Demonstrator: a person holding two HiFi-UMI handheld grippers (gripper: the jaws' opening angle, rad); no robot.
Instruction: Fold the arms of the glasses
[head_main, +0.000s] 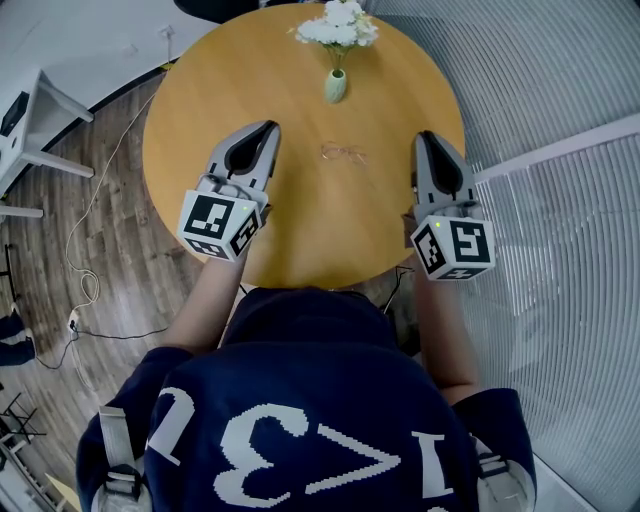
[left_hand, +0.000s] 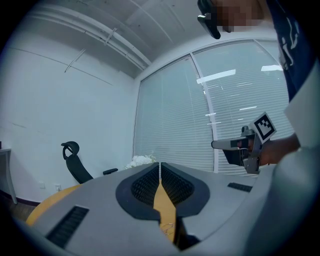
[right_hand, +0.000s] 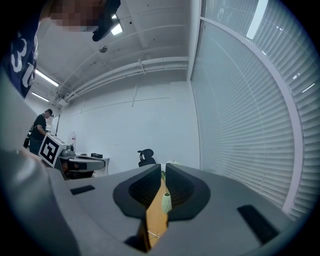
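The left gripper (head_main: 270, 126) and right gripper (head_main: 425, 135) are grey, with black ribbed pads (left_hand: 145, 185) and black-and-white checked marker cubes (head_main: 218, 222). Between them, thin pale-metal glasses (head_main: 343, 153) lie on a honey-yellow table (head_main: 300, 230). Ahead of the tongs, a pale green vase (head_main: 335, 86) holds white flowers (head_main: 338, 24). Left of the left gripper is brown plank floor (head_main: 100, 200).

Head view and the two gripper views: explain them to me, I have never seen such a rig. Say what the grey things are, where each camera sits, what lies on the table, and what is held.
A camera on a person's head looks down in the head view. Each hand holds a two-jaw tool: the left gripper and the right gripper. The checkered cubes are part of them. The other two pictures come from cameras riding on each gripper, looking along its jaws. On the round wooden table lie thin-framed glasses, between the grippers. Beyond them stands a small vase of white flowers. Both pairs of jaws are closed on nothing, and the glasses lie untouched.
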